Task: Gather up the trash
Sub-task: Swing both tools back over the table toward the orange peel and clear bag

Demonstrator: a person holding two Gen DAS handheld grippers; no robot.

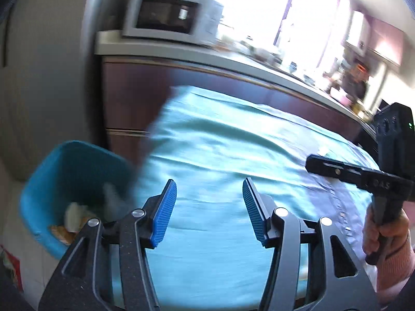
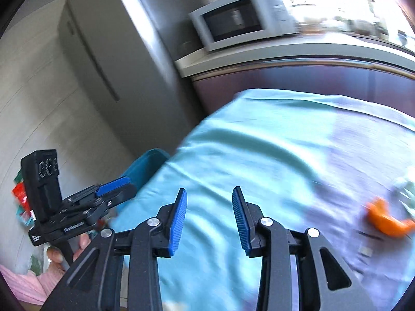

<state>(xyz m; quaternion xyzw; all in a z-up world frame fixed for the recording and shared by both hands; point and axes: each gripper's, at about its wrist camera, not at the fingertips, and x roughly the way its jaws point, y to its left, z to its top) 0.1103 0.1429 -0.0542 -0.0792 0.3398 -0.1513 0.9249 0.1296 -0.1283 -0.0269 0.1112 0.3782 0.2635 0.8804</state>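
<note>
Where the light blue cloth (image 2: pixel 259 155) covers the table, one piece of trash shows in my right wrist view: an orange peel (image 2: pixel 389 220) lying near the right edge of the cloth, with a pale, blurred scrap (image 2: pixel 406 189) just above it that I cannot identify. My right gripper (image 2: pixel 209 220) hangs above the cloth, well left of the peel, its blue pads apart and nothing between them. My left gripper (image 1: pixel 209 212) is likewise spread, empty, over the near left part of the cloth. Just off the table's left edge stands a blue bin (image 1: pixel 64 181); pale and brownish scraps (image 1: pixel 75 220) lie at its bottom, too blurred to name. My right hand (image 1: pixel 384 235) grips its handle at the right border of the left wrist view. Behind the table runs a dark cabinet (image 1: pixel 145 98) under a light countertop (image 1: pixel 181 49), bearing a microwave (image 1: pixel 166 15). A grey refrigerator (image 2: pixel 116 59) stands to the left.
</note>
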